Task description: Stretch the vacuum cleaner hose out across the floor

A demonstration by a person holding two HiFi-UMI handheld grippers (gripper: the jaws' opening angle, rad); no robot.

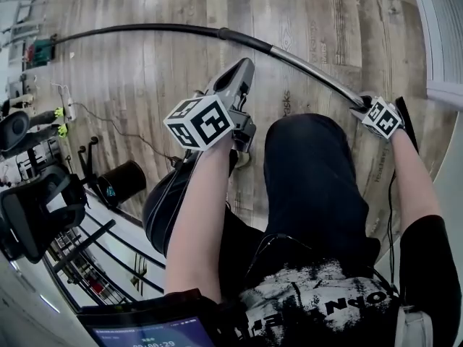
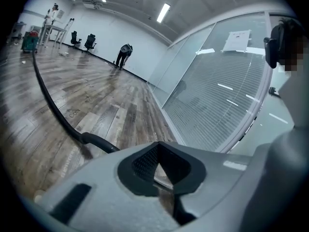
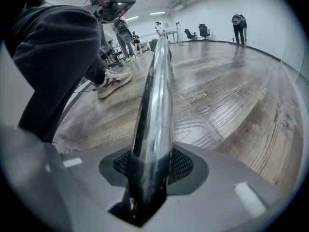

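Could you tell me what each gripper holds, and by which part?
The right gripper clamps the metal tube near its free end; the left gripper holds nothing.

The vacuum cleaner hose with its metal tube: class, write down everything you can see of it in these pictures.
A black, flexible hose joins a shiny, chrome-looking metal tube through a black cuff. Together they sweep in one long arc over the wooden floor, the hose running toward a green unit at far left. The tube's near end sits between the jaws of the right gripper, with the pads against both its sides.
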